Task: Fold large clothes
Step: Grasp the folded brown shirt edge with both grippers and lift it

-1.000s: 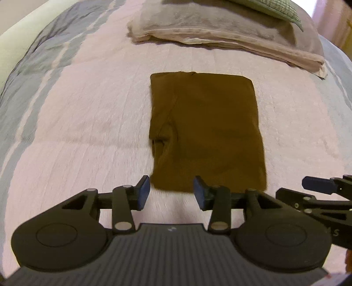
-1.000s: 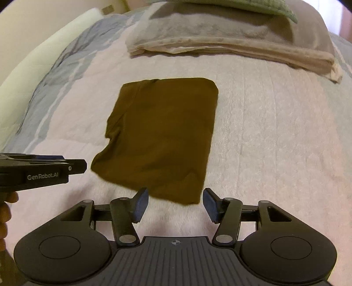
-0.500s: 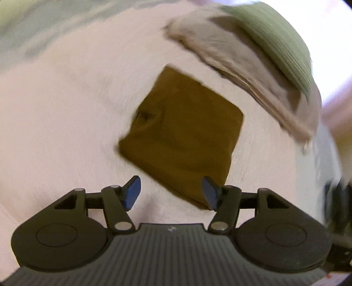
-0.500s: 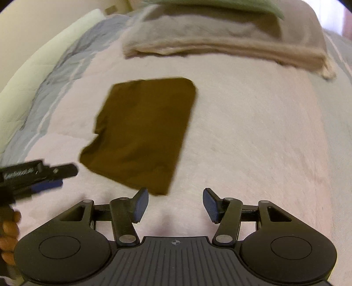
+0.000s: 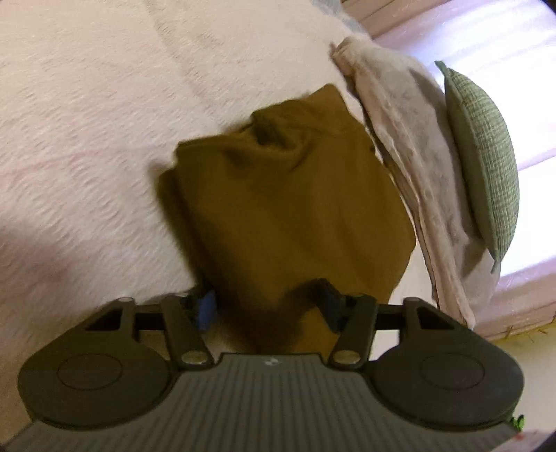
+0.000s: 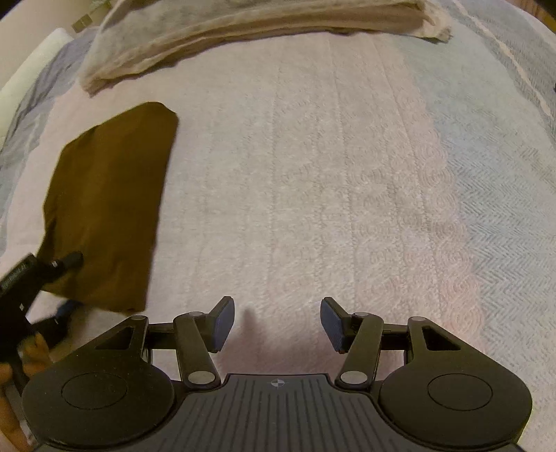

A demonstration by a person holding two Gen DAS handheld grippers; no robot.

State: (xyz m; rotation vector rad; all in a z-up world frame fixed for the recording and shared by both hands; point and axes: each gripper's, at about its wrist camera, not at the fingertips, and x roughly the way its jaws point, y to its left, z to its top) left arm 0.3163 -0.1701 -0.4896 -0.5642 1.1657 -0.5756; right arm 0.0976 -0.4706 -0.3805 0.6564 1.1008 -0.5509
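A bed [image 6: 330,180] covered by a pale pink quilted spread fills both views, with grey-blue chevron weave along its edges. At its head lies a folded beige blanket [image 6: 243,31], and in the left wrist view a green checked pillow [image 5: 486,156] rests on top of that blanket. A brown garment [image 5: 295,208], folded into a rough rectangle, lies flat on the bed just below the blanket; a bunched opening shows near one end. The left gripper [image 5: 267,309] sits at the garment's near edge, its blue-padded fingers [image 5: 206,309] spread wide with the cloth between them, not pinched. The right gripper [image 6: 276,323] hangs over bare spread, well to the right of the garment, fingers [image 6: 222,323] spread and empty. White lettering on the left gripper's side, seen in the right wrist view, is too blurred to read
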